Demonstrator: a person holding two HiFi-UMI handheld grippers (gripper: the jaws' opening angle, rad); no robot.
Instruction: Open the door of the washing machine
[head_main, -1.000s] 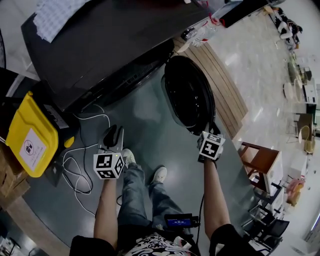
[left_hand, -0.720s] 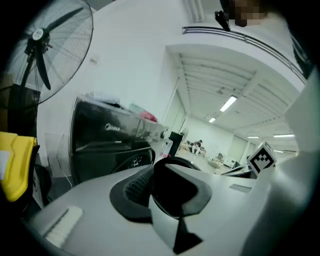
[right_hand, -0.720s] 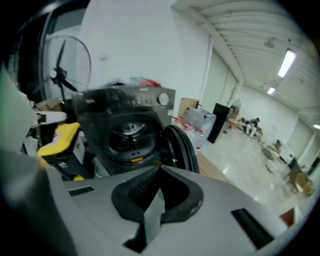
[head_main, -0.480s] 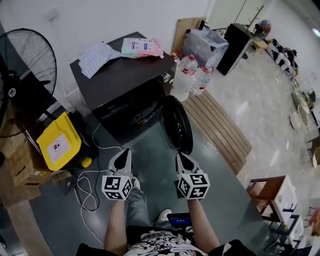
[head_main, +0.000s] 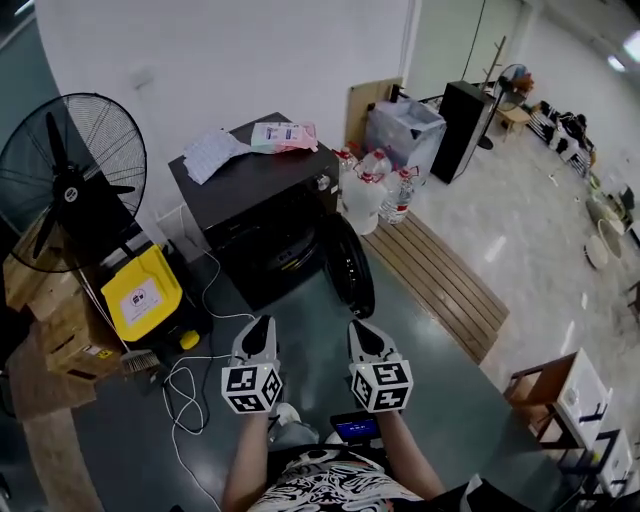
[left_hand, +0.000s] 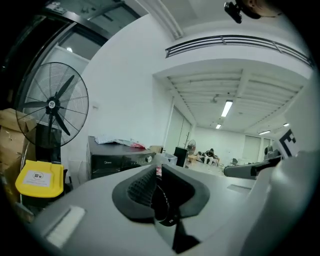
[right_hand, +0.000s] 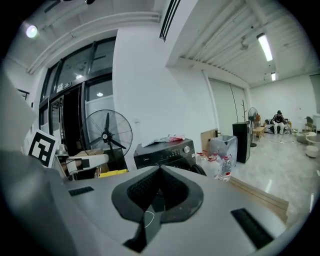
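The step looks finished to me: the round door (head_main: 352, 265) of the washing machine (head_main: 262, 215) is already hanging open, swung out to the right of the dark cabinet and turned edge-on toward the person. The machine itself is sitting against the white wall, with papers (head_main: 215, 150) lying on its top.

Both tools are hovering low in front of the person, well apart from the door. The left gripper (head_main: 261, 326) is showing its jaws drawn in almost together, only a thin slit between them, holding nothing. The right gripper (head_main: 357, 328) is showing its jaws fully closed and empty.

I judge that no further pull is needed. If the door had to go wider, the next move would call for opening one set of jaws and reaching in for the door's rim.

Room is tight on the left, where a fan (head_main: 70, 180), a yellow box (head_main: 140, 295) and a loose cable (head_main: 185, 385) are crowding the floor. To the right, water bottles (head_main: 375, 185) and wooden boards (head_main: 440, 280) are lying just beyond the door's swing.
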